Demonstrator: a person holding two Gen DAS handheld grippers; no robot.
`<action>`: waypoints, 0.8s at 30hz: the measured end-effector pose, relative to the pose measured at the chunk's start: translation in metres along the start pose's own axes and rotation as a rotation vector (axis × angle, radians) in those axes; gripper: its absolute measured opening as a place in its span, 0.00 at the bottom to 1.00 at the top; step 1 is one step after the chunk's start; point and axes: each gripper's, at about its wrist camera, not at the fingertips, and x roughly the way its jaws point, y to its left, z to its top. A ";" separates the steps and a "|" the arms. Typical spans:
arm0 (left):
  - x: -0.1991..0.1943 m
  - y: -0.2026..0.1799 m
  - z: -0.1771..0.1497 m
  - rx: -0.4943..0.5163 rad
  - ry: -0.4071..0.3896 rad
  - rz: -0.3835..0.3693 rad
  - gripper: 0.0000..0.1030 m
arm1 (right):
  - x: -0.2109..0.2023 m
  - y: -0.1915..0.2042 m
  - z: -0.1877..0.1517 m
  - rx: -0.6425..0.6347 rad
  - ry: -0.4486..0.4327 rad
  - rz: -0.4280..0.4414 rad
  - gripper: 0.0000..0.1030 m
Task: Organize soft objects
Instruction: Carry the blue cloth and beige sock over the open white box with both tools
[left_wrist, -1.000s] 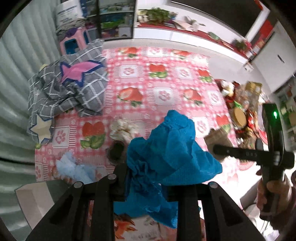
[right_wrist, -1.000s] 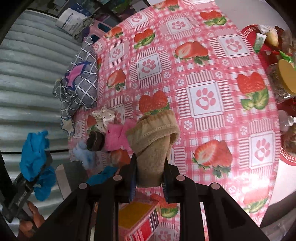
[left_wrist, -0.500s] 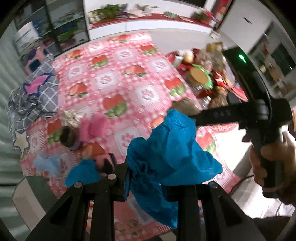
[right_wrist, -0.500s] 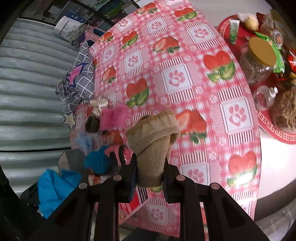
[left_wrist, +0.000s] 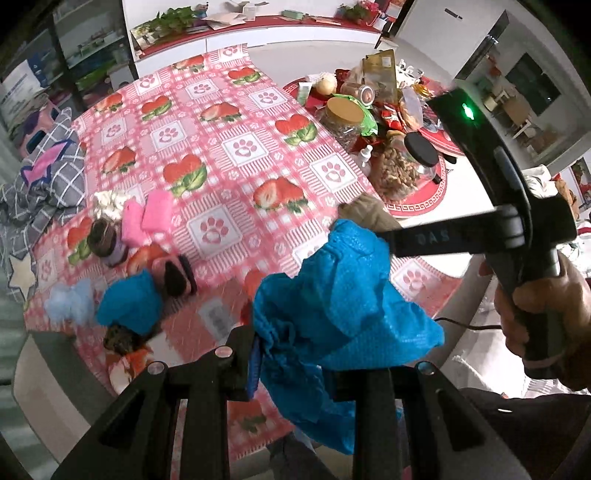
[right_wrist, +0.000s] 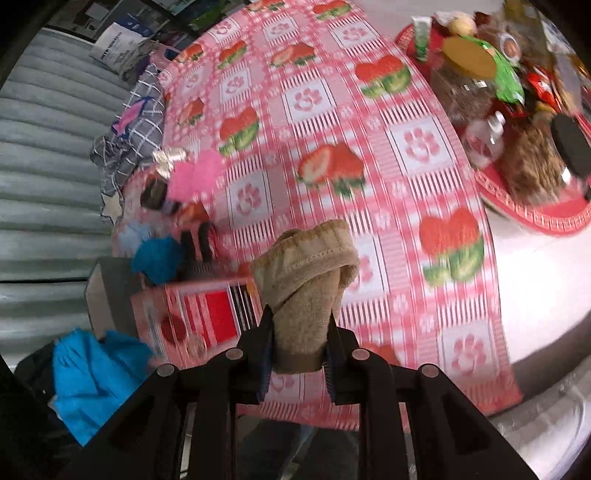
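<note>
**Both claws loaded above the strawberry cloth**

While the left claw (left_wrist: 291, 354) pinches a crumpled blue cloth (left_wrist: 343, 306) between its jaws, the right claw (right_wrist: 299, 350) is clamped narrow on a folded tan sock (right_wrist: 306, 288), cuff end pointing away from the camera. Both point steeply down over the near edge of a tabletop (left_wrist: 229, 155) covered in pink check printed with strawberries and paw prints. From the left wrist view, the right claw's black handle is gripped by a hand (left_wrist: 543, 306) at the right of the frame, with the tan sock just visible past the blue cloth.

On the cloth to the left lies a loose group of soft things: two pink rolled pieces (left_wrist: 147, 218), a cream bow (left_wrist: 107, 201) beside them, a brown bundle (left_wrist: 103, 236), a pink and dark piece (left_wrist: 175, 277), a second blue bundle (left_wrist: 131, 302) and a pale blue tuft (left_wrist: 72, 302) near the edge. A grey checked pillow (left_wrist: 48, 181) with a pink star sits at the far left. A red round tray (left_wrist: 417, 199) crowded with jars and snacks stands at the right side, well apart from the pile. The right wrist view is motion-blurred
</note>
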 end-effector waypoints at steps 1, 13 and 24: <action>-0.003 0.003 -0.005 -0.002 -0.003 0.000 0.28 | 0.001 0.001 -0.009 0.002 0.003 -0.010 0.23; -0.042 0.074 -0.085 -0.103 -0.041 0.052 0.28 | 0.020 0.059 -0.089 -0.026 0.027 -0.047 0.23; -0.070 0.134 -0.138 -0.255 -0.098 0.083 0.28 | 0.040 0.128 -0.126 -0.153 0.067 -0.060 0.23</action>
